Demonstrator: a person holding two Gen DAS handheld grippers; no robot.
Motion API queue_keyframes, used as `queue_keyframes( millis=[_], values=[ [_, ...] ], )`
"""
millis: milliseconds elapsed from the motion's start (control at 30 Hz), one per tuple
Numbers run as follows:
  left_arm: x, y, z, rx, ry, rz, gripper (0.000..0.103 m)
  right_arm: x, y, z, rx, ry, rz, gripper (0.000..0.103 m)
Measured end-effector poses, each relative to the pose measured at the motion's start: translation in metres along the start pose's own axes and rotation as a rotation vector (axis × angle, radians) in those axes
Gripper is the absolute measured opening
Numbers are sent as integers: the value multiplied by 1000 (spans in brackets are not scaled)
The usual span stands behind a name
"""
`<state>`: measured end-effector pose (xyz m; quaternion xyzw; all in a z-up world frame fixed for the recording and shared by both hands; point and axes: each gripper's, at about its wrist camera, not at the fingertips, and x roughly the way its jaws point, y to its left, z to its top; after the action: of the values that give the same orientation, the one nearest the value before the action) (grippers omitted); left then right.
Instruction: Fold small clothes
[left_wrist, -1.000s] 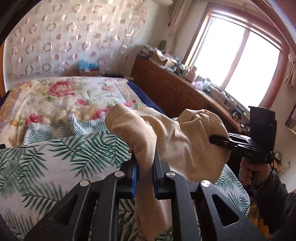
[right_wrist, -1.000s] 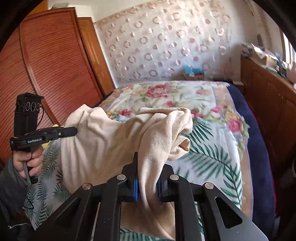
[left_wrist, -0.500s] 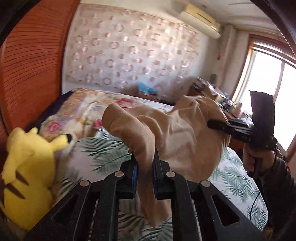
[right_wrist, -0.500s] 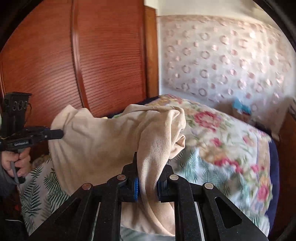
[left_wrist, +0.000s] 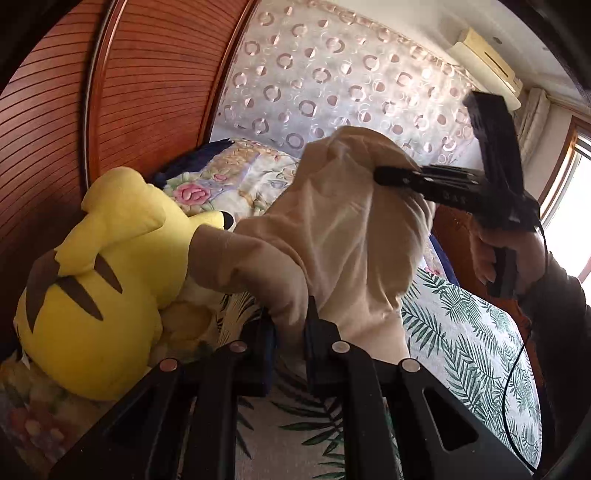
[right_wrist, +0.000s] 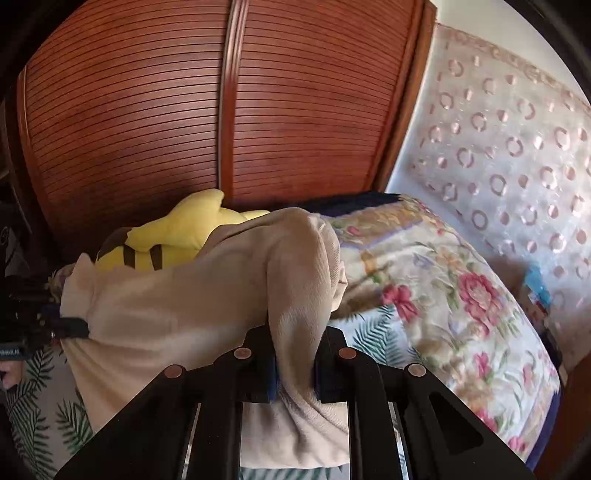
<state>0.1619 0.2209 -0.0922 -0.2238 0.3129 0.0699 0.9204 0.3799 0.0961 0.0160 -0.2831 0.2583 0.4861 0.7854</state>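
**A:** Left wrist view first: the biggest thing ahead of your left claw (left_wrist: 290, 332) is the wardrobe (left_wrist: 110, 92), up and to its left, with the patterned curtain (left_wrist: 351, 85) beyond it. Below the claw runs the bed (left_wrist: 461, 332), leaf print near you and flowers farther off. A yellow plush toy (left_wrist: 103, 280) sits just to the claw's left.

**B:** And the cloth?

**A:** The beige garment (left_wrist: 332, 236) hangs in the air between your two claws, above the bed. Your left claw is clamped on one bunched edge; your right claw (left_wrist: 384, 173), up and to the right of it, pinches the other end.

**B:** Does the right wrist view agree?

**A:** Yes. There your right claw (right_wrist: 293, 354) is closed on a fold of the garment (right_wrist: 177, 302), which stretches away to its left toward the left claw (right_wrist: 70, 326). The toy (right_wrist: 173, 236) lies behind it, the bed (right_wrist: 443, 295) to the right.

**B:** How do I do this step well?

**A:** I'd judge you're carrying it to lay flat. Keep both grips firm and level, draw the cloth taut, and lower it onto open bed right of the toy, so nothing snags.
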Motion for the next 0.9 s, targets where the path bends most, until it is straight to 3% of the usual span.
queue_keyframes(
  millis=[133, 200, 300, 467, 567, 633, 667, 800, 900],
  values=[
    [2, 5, -2, 9, 12, 25, 14, 23, -3, 8, 11, 21, 35, 15],
    [4, 5, -4, 14, 22, 37, 14, 33, -5, 15, 33, 34, 14, 17],
    [4, 7, -4, 14, 34, 49, 14, 35, -4, 15, 101, 14, -35, 32],
    [4, 6, -4, 26, 42, 66, 16, 29, -4, -5, 188, -19, -56, 32],
    [0, 2, -5, 49, 35, 91, 29, 31, 1, -25, 217, -3, -39, 32],
    [-9, 2, -6, 56, 5, 87, 46, 31, 5, -36, 239, 8, -46, 32],
    [-13, 2, -7, 64, -9, 90, 48, 29, 7, -42, 257, 9, -53, 32],
    [-32, -3, -7, 105, -58, 109, 80, 0, 12, -56, 326, -14, -71, 32],
    [-46, -16, -6, 160, -90, 140, 85, -26, 25, -69, 361, -44, -87, 32]
  ],
)
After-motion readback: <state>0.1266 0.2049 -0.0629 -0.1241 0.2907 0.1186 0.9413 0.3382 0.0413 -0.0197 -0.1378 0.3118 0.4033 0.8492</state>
